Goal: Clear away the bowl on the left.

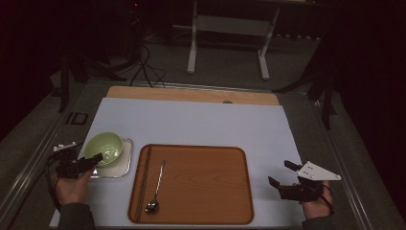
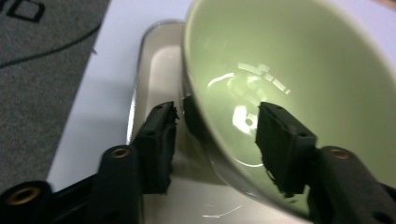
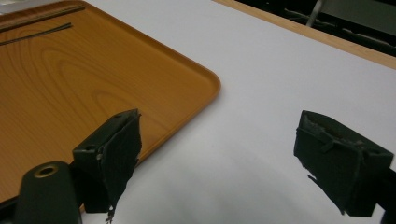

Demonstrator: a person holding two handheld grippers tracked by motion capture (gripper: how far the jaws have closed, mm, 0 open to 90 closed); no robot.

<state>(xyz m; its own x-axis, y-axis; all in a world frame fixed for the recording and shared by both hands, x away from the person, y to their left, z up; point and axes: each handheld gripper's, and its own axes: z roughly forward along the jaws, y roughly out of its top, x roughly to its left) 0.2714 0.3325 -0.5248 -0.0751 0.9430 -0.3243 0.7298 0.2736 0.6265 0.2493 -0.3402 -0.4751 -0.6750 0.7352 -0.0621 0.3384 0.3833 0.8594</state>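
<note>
Left hand-held gripper (image 2: 217,128) half-open, astride green bowl (image 2: 299,84) rim

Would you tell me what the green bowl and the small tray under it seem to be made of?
Green bowl: probably glazed ceramic, possibly glossy plastic; its smooth inside shows sharp light reflections. Small tray: likely polished metal, judging by its bright, mirror-like rim.

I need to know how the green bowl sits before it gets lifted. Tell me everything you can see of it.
The green bowl is pale green, glossy and empty, ceramic by its look, with lights mirrored inside. It sits upright in a small shiny metal dish, left of the wooden tray. The left gripper straddles its near wall, one pad inside, one outside. Whether the pads press the wall cannot be told.
</note>
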